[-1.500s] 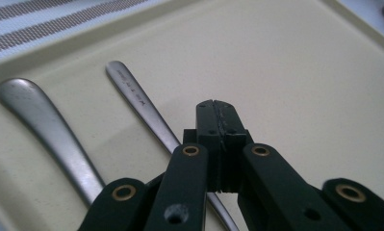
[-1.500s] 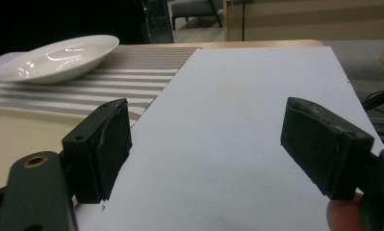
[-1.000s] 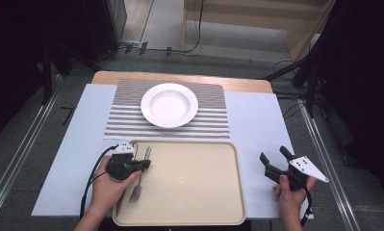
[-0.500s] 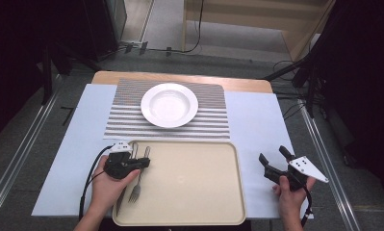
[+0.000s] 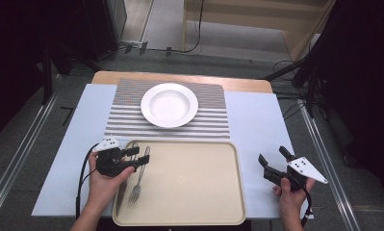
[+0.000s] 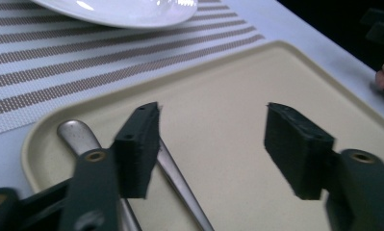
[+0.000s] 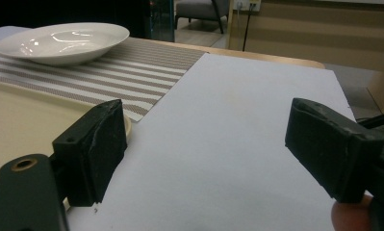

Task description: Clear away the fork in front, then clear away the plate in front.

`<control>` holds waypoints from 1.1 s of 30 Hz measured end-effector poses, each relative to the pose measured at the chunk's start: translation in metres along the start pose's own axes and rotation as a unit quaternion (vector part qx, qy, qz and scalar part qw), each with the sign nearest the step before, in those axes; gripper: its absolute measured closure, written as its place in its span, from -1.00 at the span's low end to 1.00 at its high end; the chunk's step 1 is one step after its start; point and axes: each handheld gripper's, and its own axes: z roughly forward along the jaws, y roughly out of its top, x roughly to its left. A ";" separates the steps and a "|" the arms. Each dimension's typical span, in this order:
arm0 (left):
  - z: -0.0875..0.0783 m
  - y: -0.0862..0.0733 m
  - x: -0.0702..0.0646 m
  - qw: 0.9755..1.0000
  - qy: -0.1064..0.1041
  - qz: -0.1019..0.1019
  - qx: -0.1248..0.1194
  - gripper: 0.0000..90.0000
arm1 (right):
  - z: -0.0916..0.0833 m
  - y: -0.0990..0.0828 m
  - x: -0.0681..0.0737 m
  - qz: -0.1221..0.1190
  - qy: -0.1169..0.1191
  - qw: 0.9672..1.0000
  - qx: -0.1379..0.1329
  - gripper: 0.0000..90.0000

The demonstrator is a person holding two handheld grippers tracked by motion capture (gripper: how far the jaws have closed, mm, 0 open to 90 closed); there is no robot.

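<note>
The fork (image 5: 138,177) lies in the lower left of the high view, at the left end of the beige tray (image 5: 194,187), its long axis running nearly up and down the frame, tines toward the bottom edge and handle toward the striped placemat (image 5: 213,118). A knife (image 5: 122,185) lies just beside it on its left, parallel. The left gripper (image 5: 140,156) hovers over the fork's handle; its jaws have just been opening and stand apart, with the handle (image 6: 180,185) by the left jaw, unclamped. The right gripper (image 5: 272,160), at lower right, has its jaws apart over the pale blue cloth (image 5: 257,120).
</note>
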 end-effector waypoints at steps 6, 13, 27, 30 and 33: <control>-0.001 0.005 -0.008 1.000 -0.001 0.017 -0.005 -1.00 | -0.005 0.003 0.000 0.002 0.004 1.000 -0.003 -0.68; 0.001 0.006 -0.003 1.000 0.011 0.021 0.003 -1.00 | -0.012 0.005 0.004 -0.010 0.010 1.000 0.003 -0.69; 0.003 0.036 0.015 0.999 0.030 0.030 -0.026 -1.00 | -0.021 0.007 0.000 -0.007 0.019 1.000 -0.005 -0.69; 0.007 0.043 0.021 0.998 0.047 0.025 -0.021 -1.00 | -0.024 0.007 -0.002 -0.005 0.018 1.000 -0.006 -0.69; 0.010 0.048 0.026 0.999 0.044 0.009 -0.024 -1.00 | -0.026 0.007 -0.005 -0.001 0.015 1.000 -0.009 -0.69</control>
